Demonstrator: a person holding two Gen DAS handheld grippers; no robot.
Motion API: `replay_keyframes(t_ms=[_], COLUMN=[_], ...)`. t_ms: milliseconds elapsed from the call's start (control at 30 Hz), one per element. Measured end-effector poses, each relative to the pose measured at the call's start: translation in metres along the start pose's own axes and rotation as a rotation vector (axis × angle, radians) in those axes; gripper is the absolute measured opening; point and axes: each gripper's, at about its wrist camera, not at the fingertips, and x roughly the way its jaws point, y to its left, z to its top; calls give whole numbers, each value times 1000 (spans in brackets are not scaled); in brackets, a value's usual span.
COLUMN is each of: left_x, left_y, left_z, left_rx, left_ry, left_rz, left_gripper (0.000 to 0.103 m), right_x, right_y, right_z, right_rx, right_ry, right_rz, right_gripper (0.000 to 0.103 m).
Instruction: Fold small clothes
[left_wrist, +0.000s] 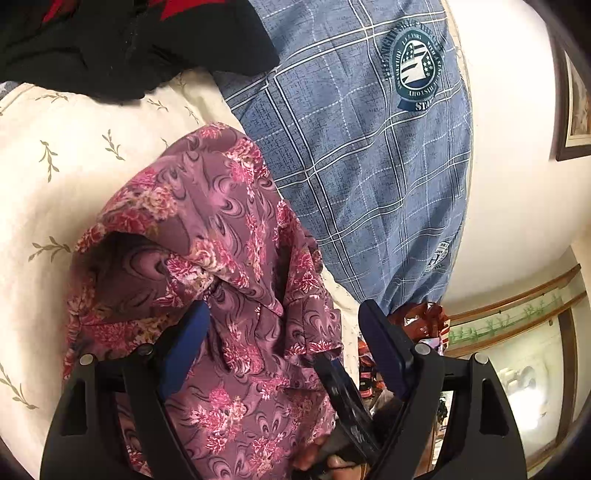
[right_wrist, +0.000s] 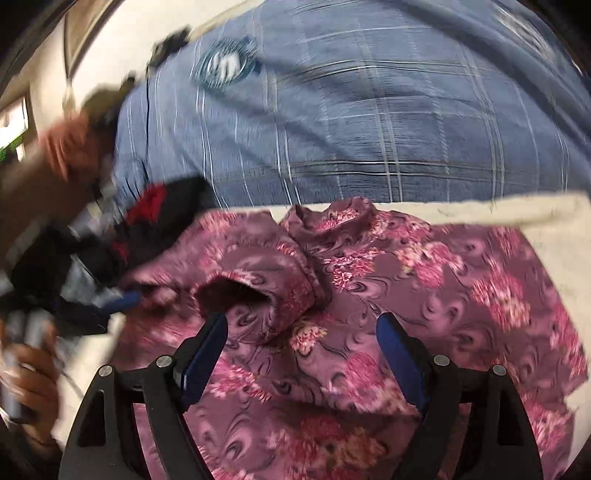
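Mauve floral garment (right_wrist: 369, 288), thin, limp and probably slippery, lies rumpled on the cream bed sheet (left_wrist: 55, 177) beside a blue checked cloth (left_wrist: 369, 184). Left gripper (left_wrist: 284, 332) and right gripper (right_wrist: 303, 339) both hover released over it, holding nothing. Its gathered sleeve cuff (right_wrist: 236, 295) or a hem looks the best hold; no containers are visible.

Cream leaf-print bed (left_wrist: 74, 177): floral garment (left_wrist: 221, 236), blue plaid cloth (left_wrist: 362, 177), black garment (left_wrist: 129, 44).

A white wall (left_wrist: 517, 184) carries a dark-framed picture (left_wrist: 572, 92); beneath runs a wood-trimmed window (left_wrist: 524, 354), daylight coming through.
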Motion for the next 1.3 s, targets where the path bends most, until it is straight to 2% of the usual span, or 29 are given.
replay_keyframes(t_ms=[67, 100, 133, 167, 200, 400, 600, 700, 800, 900, 967, 1000, 1033, 1067, 1167, 1233, 1267, 1300], left_x=[-5, -8, -9, -8, -7, 4, 26, 35, 34, 32, 33, 33, 33, 33, 33, 33, 32, 31], left_y=[5, 5, 6, 8, 11, 18, 11, 12, 8, 8, 11, 11, 13, 12, 11, 10, 9, 8], left_z=[-1, 1, 2, 3, 4, 1, -11, -16, -18, -18, -17, -17, -17, -16, -17, -17, -17, -17], left_rx=[6, 7, 1, -7, -21, -66, -38, -39, -18, -20, -33, -35, -36, -35, -26, -24, -22, -21], left_ry=[-5, -5, -8, -10, -9, 42, 93, 105, 90, 85, 88, 90, 90, 90, 87, 84, 79, 71], left_rz=[18, 18, 18, 16, 15, -27, 25, 53, 75, 75, 71, 71, 71, 73, 79, 80, 79, 82], left_gripper=[82, 82, 82, 82, 82, 82, 82, 82, 82, 82, 82, 82, 82, 82, 82, 82, 82, 81], right_x=[13, 19, 24, 25, 21, -51, -107, -112, -103, -92, -89, -89, -89, -88, -76, -68, -63, -57], right_y=[-3, -8, -14, -21, -26, -81, -140, -164, -185, -195, -199, -202, -202, -203, -200, -195, -191, -185], right_z=[7, 11, 16, 19, 22, 45, 50, 42, 23, 5, -9, -17, -27, -32, -37, -34, -29, -20], right_rx=[48, 77, 110, 141, 178, 404, 559, 609, 657, 716, 787, 829, 870, 883, 862, 822, 775, 718], right_ry=[15, 22, 41, 50, 42, -162, -296, -288, -211, -151, -146, -152, -165, -162, -90, -84, -67, -38], right_rz=[-10, 10, 34, 58, 79, 224, 237, 190, 118, 118, 171, 183, 178, 167, 69, 65, 58, 50], right_gripper=[78, 52, 23, 10, 6, 5, 5, 3, 2, 12, 27, 52, 63, 70, 70, 68, 62, 30])
